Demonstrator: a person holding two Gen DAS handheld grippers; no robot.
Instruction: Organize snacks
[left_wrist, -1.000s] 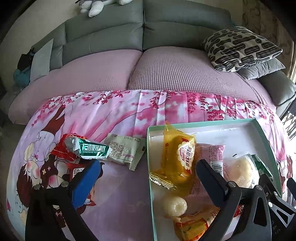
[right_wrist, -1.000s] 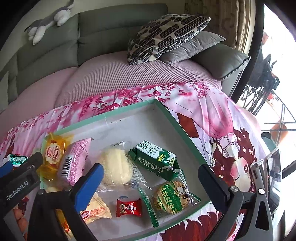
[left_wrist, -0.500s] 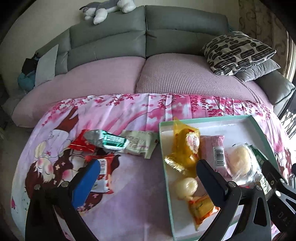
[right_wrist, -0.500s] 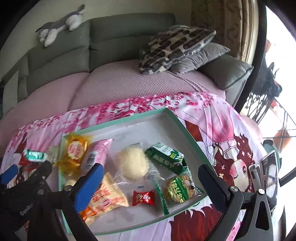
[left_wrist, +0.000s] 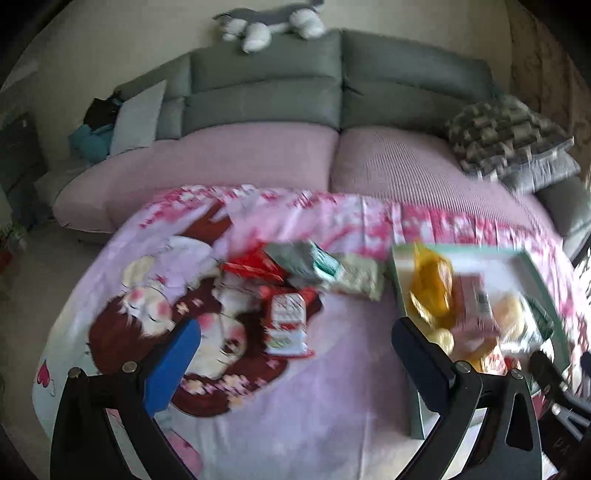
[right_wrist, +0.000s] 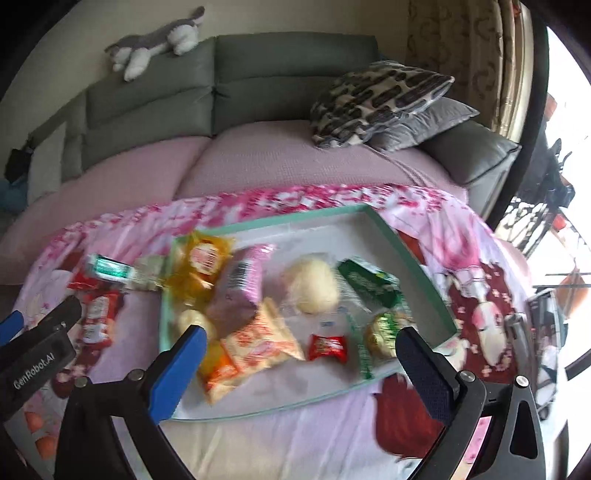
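Behind everything runs a grey sofa (right_wrist: 258, 81) with pink seat covers, a plush toy (right_wrist: 155, 40) lying on its backrest and a patterned cushion (right_wrist: 373, 99) at its right end. Before it, a pink cartoon-print cloth (left_wrist: 295, 406) covers the surface that carries the snacks. A teal-rimmed tray (right_wrist: 413, 266) sits on the cloth's right half and holds most of them: a yellow packet (right_wrist: 201, 264) in its far left corner, a pink packet (right_wrist: 243, 280) beside it, a round pale bun (right_wrist: 314, 284) mid-tray, a green packet (right_wrist: 365, 284) toward the right rim, a small red candy (right_wrist: 327, 347) and an orange-white packet (right_wrist: 258, 343) near the front rim. Left of the tray, loose on the cloth, lie a red-and-white packet (left_wrist: 288, 321), a green-silver packet (left_wrist: 306, 258) and a pale green packet (left_wrist: 360, 277). The left gripper (left_wrist: 295, 350) hovers above the loose packets, jaws spread and holding nothing. The right gripper (right_wrist: 303, 354) hangs over the tray's front rim, likewise released and empty.
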